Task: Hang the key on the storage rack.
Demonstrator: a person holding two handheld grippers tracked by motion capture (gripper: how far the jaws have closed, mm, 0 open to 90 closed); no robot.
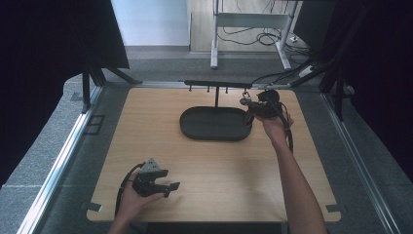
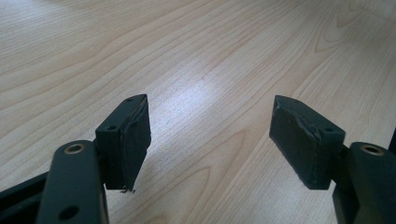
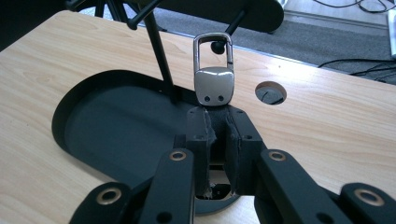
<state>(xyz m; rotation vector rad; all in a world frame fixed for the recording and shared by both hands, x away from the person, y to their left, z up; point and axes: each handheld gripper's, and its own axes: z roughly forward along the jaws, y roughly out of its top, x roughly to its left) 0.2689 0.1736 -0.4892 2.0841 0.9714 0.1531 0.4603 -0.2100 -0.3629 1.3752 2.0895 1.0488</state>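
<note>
1. Right gripper view: your right tongs [image 3: 218, 140] are clamped on the lower end of a silver metal clasp [image 3: 214, 70], and its open loop stands upright above the jaws.
2. A small black peg [image 3: 215, 46] from the hanging rack [image 3: 159, 51] shows through that loop, near its top. Judging from this, the loop is around the peg or right at it, but I cannot tell whether its weight rests there yet.
3. In the high view the right tongs [image 1: 249, 108] are held up at the right end of the rack's bar [image 1: 217, 84], above the right rim of the black oval tray [image 1: 214, 127]. The other pegs along the bar look bare.
4. Your left tongs [image 2: 210, 140] are spread wide with nothing between them, looking down on bare wood. In the high view they [image 1: 170, 187] lie low on the surface [image 1: 209, 170], near its front edge and well apart from the rack.
5. Progress, as I judge it: the carry to the rack looks done and the hanging is close to finished. What is left is to settle the loop fully on the peg, let go, and draw the right tongs away without dragging the clasp off.
</note>
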